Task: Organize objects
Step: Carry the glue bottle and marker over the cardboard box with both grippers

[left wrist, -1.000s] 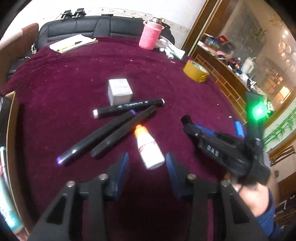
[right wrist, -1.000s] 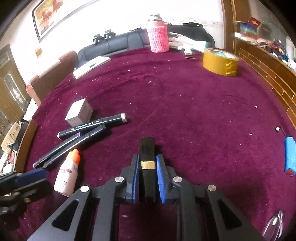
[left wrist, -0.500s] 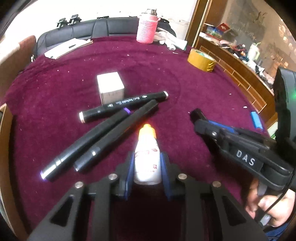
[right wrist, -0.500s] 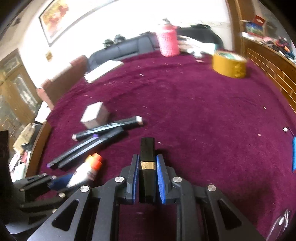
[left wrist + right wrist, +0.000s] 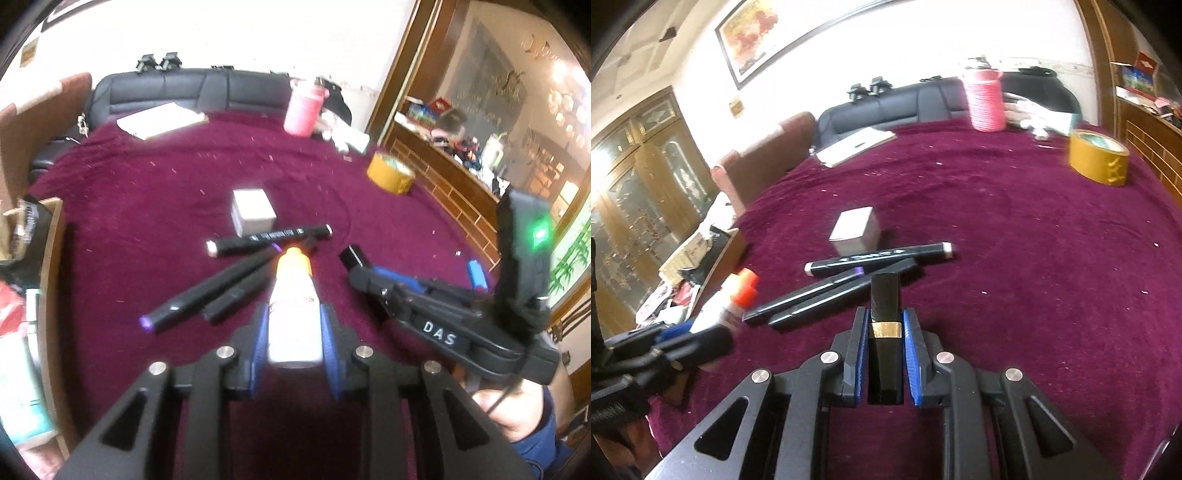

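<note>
In the left wrist view, the left gripper (image 5: 293,332) has its two blue-padded fingers closed on the sides of a small white plastic bottle with an orange cap (image 5: 293,310), which points forward along the fingers, its cap toward the three black marker pens (image 5: 236,280); whether the bottle is lifted off the maroon velvet tablecloth (image 5: 147,192) cannot be told. Taking the small grey-white cardboard box (image 5: 254,212) as the landmark, one marker with a pale tip (image 5: 269,237) lies crosswise just in front of the box, and the other two lie side by side, slanting from there toward the near left. Right of the box and nearer the camera, the right gripper (image 5: 356,260) reaches in, closed on a black rectangular lipstick tube (image 5: 352,256). Far behind the box stand a pink knitted cup (image 5: 304,110) and a white notebook (image 5: 162,120); to the box's right and farther back sits a yellow roll of tape (image 5: 391,175). In the right wrist view, the right gripper (image 5: 886,332) clamps the black lipstick tube with a gold band (image 5: 885,314) upright between its blue pads, just in front of the markers (image 5: 831,291) that lie before the box (image 5: 855,230). Left of the box and nearer, the left gripper (image 5: 683,334) holds the orange-capped bottle (image 5: 729,301) at the tablecloth's edge. The tape roll (image 5: 1097,157) sits far right of the box, the pink cup (image 5: 984,99) far behind it.
</note>
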`<act>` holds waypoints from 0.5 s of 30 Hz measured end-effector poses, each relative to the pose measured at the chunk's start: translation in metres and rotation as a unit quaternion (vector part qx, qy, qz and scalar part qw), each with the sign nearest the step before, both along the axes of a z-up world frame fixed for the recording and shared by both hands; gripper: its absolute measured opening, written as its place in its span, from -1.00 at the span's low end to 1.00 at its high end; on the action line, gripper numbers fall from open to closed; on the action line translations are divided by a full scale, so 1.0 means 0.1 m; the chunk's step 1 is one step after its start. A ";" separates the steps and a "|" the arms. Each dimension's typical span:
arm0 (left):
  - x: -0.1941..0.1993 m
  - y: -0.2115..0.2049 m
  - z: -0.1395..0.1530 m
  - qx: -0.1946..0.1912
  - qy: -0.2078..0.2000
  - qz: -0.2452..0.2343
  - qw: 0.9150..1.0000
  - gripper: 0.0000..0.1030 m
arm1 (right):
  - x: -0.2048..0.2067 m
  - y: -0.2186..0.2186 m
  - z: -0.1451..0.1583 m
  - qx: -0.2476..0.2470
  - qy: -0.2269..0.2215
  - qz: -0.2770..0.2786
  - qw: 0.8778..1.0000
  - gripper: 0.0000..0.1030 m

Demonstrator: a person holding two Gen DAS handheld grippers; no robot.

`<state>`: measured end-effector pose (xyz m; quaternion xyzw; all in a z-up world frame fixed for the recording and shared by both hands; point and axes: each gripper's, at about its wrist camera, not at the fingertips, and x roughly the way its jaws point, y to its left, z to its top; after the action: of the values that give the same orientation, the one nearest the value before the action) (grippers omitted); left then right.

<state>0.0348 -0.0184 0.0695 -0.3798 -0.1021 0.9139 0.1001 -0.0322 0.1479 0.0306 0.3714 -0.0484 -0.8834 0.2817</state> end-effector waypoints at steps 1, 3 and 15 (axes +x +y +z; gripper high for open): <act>0.06 -0.04 0.04 0.002 0.007 0.003 1.000 -0.49 | 0.01 -0.01 0.01 -0.003 0.003 0.005 1.000 -0.61; 0.17 -0.15 0.12 0.008 0.018 0.012 1.000 -0.49 | 0.01 -0.02 0.02 -0.016 0.003 0.018 1.000 -0.61; 0.87 -1.07 0.31 0.021 0.054 0.102 0.993 -0.48 | 0.49 -0.70 0.31 -0.071 -0.038 0.110 0.991 -0.60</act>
<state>0.1215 -0.1254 0.1010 -0.3155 -0.1535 0.9362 0.0198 0.0166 0.0775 0.0618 0.3871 -0.0807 -0.8266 0.4005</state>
